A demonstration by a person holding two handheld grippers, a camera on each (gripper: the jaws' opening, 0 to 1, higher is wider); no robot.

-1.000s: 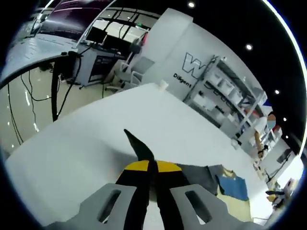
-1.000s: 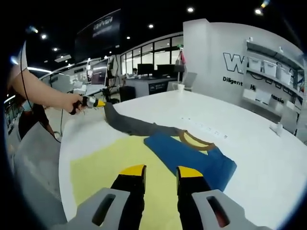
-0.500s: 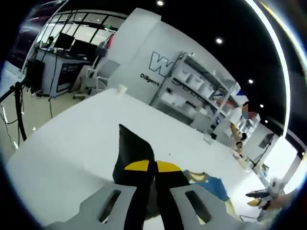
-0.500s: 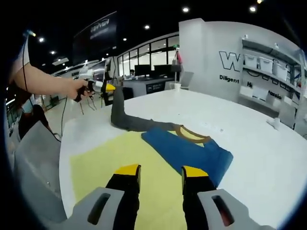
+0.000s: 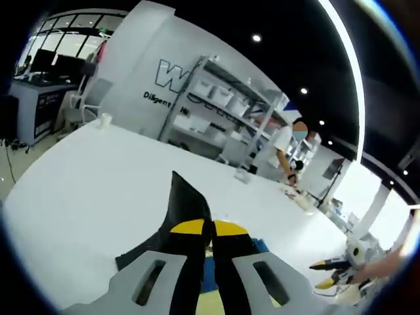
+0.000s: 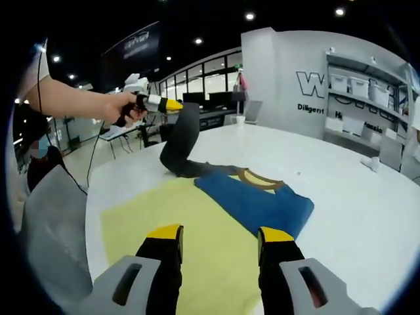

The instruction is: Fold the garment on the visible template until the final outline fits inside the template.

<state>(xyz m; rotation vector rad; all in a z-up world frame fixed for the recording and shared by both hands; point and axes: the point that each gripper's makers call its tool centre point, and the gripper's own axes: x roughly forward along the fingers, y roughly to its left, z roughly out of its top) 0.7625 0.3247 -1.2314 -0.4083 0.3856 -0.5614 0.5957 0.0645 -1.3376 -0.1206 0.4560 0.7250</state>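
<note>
A: Garment: where is it?

B: Centre of the right gripper view, a blue piece with a tan collar lying partly on the yellow template, which sits on the white surface. A dark grey sleeve rises from it toward the upper left of the frame.

A: Who's lifting the sleeve?

B: The left hand-held gripper, held in a person's hand. Its yellow-tipped jaws are pressed together on the sleeve's end. In the left gripper view the same dark cloth stands pinched between that view's own jaws at lower centre.

A: Which step is this?

B: I'd judge a sleeve fold in progress: the sleeve is raised but not yet laid down. The next move likely calls for carrying it across and setting it flat over the blue body, inside the yellow outline.

A: And the right hand-held gripper?

B: Jaws spread wide at the bottom of its view, hovering over the template, holding and touching nothing.
</note>
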